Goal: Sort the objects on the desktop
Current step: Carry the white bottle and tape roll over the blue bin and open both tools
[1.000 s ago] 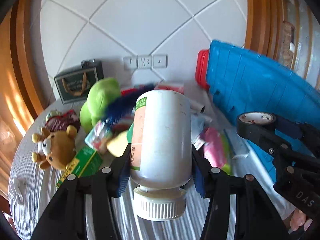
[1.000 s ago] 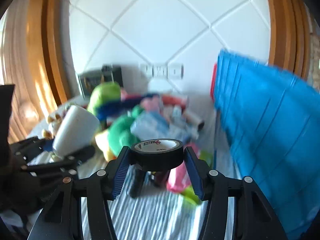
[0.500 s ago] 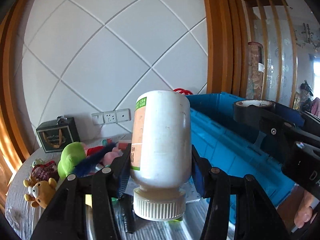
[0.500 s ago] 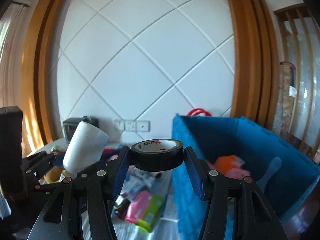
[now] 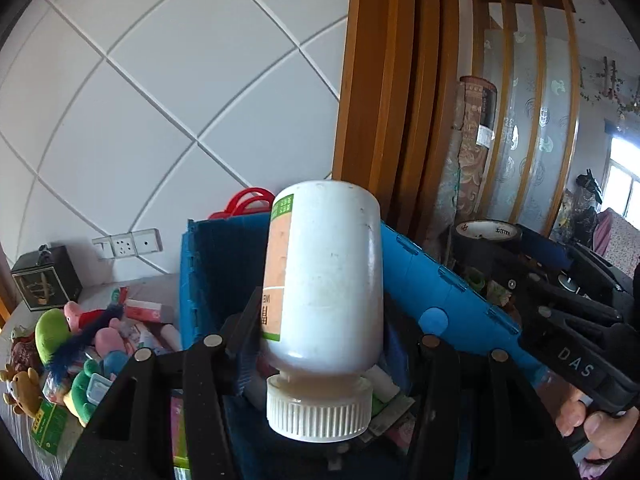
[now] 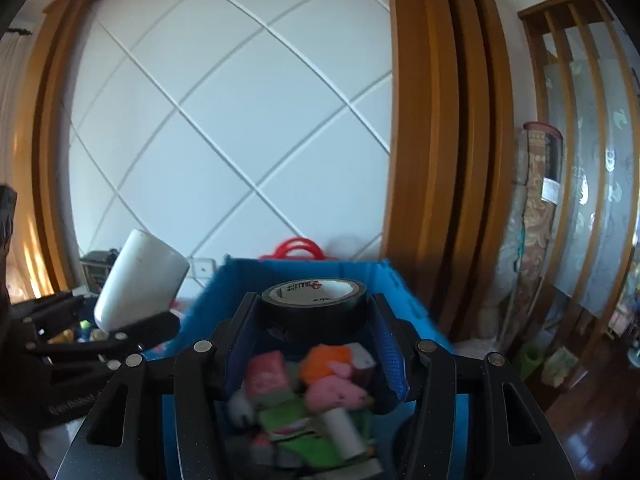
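My left gripper (image 5: 324,320) is shut on a white plastic bottle (image 5: 326,280) with a ribbed white cap pointing toward the camera, held above the near left corner of the blue crate (image 5: 440,292). My right gripper (image 6: 314,316) is shut on a roll of black tape (image 6: 314,300) and holds it over the open blue crate (image 6: 304,270). Inside the crate lie a pink plush, an orange toy, a green and pink packet and a white tube (image 6: 344,428). The bottle also shows in the right wrist view (image 6: 140,280), and the tape in the left wrist view (image 5: 486,236).
Left of the crate the table (image 5: 24,444) holds plush toys (image 5: 52,332), a bear (image 5: 24,392), a green box (image 5: 46,426) and a dark gift bag (image 5: 44,280). A red handle (image 5: 250,200) stands behind the crate. White panelled wall and wooden frame behind.
Both grippers have risen and swung right from the cluttered table to over the blue crate, each still holding its object. The crate's inside now shows below the tape.
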Demonstrator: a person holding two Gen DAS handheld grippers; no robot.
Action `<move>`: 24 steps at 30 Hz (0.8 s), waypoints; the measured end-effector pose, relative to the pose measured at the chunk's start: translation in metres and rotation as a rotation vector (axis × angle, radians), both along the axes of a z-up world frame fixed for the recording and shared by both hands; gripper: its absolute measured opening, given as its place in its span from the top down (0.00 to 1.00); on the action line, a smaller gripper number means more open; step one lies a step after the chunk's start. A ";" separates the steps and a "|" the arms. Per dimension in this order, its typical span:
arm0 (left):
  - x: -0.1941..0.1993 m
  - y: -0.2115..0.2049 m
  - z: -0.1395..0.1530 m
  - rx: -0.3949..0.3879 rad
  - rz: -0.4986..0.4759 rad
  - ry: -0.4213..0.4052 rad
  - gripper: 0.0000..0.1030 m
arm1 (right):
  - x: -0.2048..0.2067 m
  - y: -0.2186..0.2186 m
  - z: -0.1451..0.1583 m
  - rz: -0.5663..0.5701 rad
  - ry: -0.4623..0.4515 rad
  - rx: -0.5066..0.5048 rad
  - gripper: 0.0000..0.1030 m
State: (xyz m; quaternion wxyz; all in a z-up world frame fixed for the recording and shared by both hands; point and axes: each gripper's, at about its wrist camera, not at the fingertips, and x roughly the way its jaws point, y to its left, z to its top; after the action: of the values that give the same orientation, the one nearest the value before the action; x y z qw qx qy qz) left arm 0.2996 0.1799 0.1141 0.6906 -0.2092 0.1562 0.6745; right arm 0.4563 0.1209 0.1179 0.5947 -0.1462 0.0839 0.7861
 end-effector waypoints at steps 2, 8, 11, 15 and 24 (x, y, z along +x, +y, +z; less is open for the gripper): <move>0.014 0.036 -0.006 -0.085 0.017 0.019 0.50 | 0.021 0.041 -0.004 -0.001 -0.017 -0.087 0.47; 0.027 0.117 -0.079 -0.388 0.070 0.093 0.50 | 0.042 0.138 -0.072 0.021 -0.061 -0.376 0.47; 0.023 0.133 -0.116 -0.515 0.088 0.083 0.50 | 0.035 0.174 -0.117 0.061 -0.100 -0.545 0.47; 0.020 0.144 -0.149 -0.621 0.092 0.045 0.50 | 0.026 0.206 -0.169 0.098 -0.144 -0.723 0.47; 0.022 0.148 -0.180 -0.733 0.091 0.070 0.50 | -0.001 0.208 -0.240 0.198 -0.284 -0.952 0.47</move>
State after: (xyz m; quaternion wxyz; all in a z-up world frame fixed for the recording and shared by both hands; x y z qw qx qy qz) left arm 0.3219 0.3282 -0.0660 0.5333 -0.4263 0.4012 0.6106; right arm 0.4558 0.3287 -0.1219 0.3905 -0.5138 0.3369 0.6856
